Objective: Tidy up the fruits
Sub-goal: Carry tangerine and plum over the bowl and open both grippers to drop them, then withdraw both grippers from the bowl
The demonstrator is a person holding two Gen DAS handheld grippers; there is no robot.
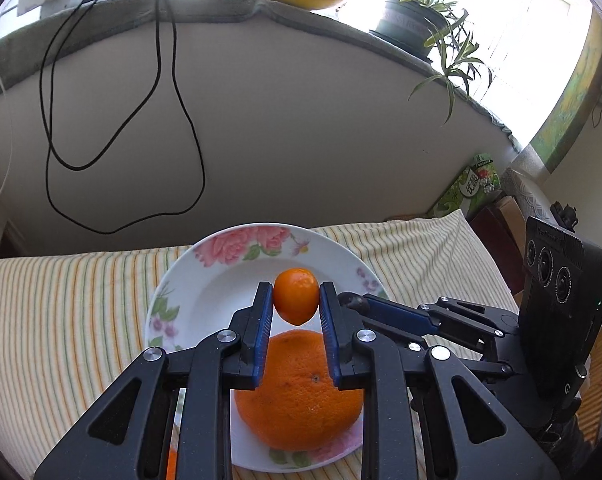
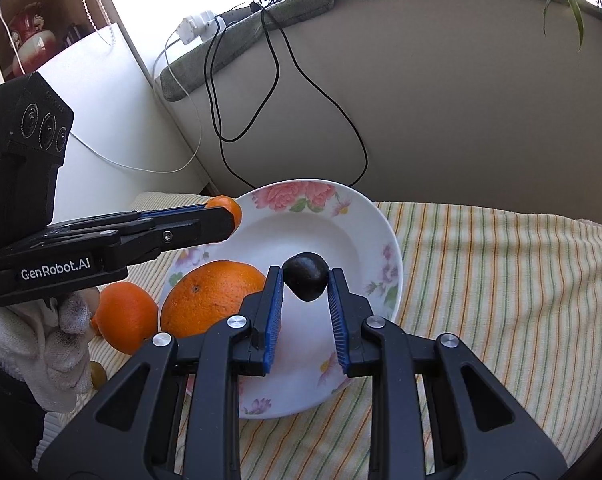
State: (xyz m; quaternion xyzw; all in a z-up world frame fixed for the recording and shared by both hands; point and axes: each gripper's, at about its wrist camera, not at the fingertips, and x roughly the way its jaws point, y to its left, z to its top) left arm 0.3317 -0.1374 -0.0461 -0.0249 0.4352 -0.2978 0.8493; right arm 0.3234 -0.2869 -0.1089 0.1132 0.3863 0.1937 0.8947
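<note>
A small, smooth orange kumquat-like fruit [image 1: 296, 295] sits clenched between the blue ribbed pads of the left tool [image 1: 295, 300], held in the air above a round white china plate with pink printed roses [image 1: 205, 280]. The right tool [image 2: 305, 280] grips a small, glossy dark oval fruit [image 2: 305, 282] the same way, over the plate's bare white well. A large dimpled orange [image 2: 213, 296] rests on the plate at its 8 o'clock rim in the right wrist view; a second, smaller orange [image 2: 125, 316] lies off the plate on the striped woven cloth [image 2: 501, 280], just beside that rim. The black tool frames cut off the near edge of the plate and part of the large orange in both views. A white knit glove [image 2: 41, 344] covers the hand holding the left tool. A pale yellowish object [image 2: 97, 374] at the glove's 3 o'clock is too hidden to identify. At 12 o'clock, black cables [image 1: 121, 120] loop down a plain beige wall [image 1: 301, 140].
</note>
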